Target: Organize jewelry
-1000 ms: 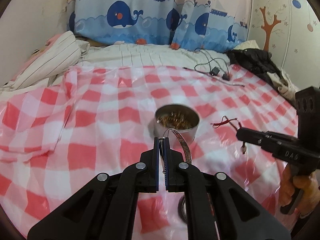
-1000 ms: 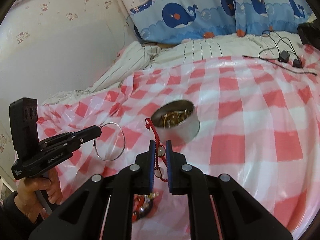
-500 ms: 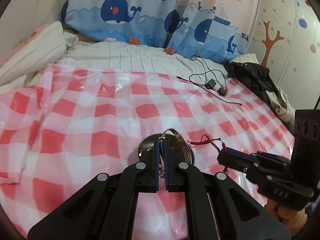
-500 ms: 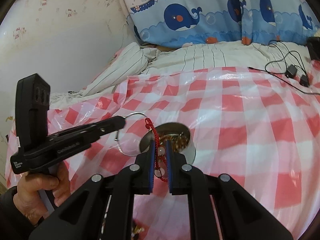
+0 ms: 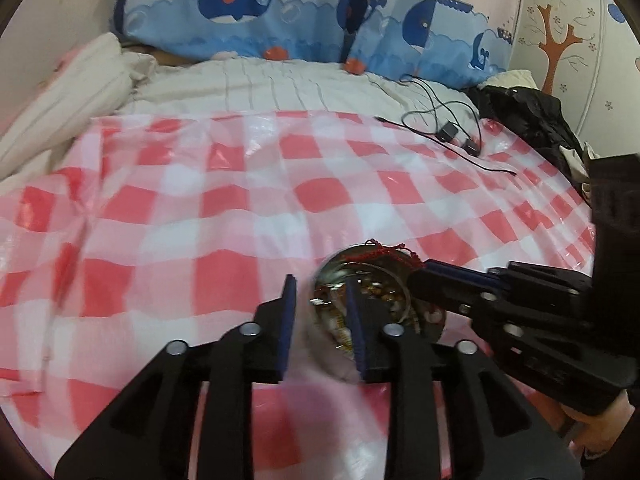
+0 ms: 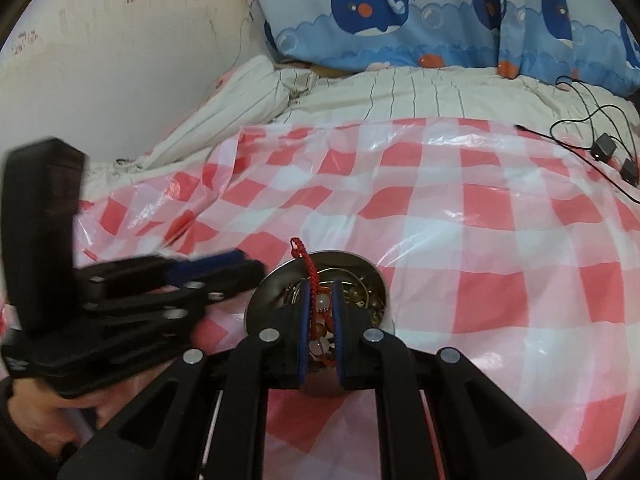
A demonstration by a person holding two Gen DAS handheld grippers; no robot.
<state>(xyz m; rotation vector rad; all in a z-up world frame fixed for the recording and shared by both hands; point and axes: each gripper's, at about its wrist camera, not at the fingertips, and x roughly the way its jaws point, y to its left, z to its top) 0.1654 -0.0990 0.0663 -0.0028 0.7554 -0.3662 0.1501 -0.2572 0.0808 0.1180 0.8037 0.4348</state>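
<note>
Over the round metal tin [image 6: 320, 276] on the bed's red-checked plastic sheet [image 6: 480, 240] — that's where both grippers are working right now. The right gripper [image 6: 320, 312] has its jaws clamped on a red cord bracelet with pale beads [image 6: 316, 280], and the cord's looped end sticks up past the tips, right above the tin's opening. The tin already has a gold-ish tangle of jewelry in it.

The left gripper [image 5: 320, 312] is a different story: jaws spread apart, nothing between them. In its own view a thin silver bangle [image 5: 402, 292] lies in the tin just past its right finger, so I'd say that piece is already dropped off. From the right wrist view the left gripper sits just left of the tin, a bit blurred.

So the step in hand looks like the drop-off stage for the bracelet. Next move, as I see it — get the right jaws squarely over the tin's mouth, then open so beads and cord fall inside rather than draping over the rim. The cord is floppy, so it could snag on a finger pad or hang half out. The left gripper probably wants to back off to give room.

Far right on the sheet there's a black cable with small plugs [image 6: 600, 148], not involved.
</note>
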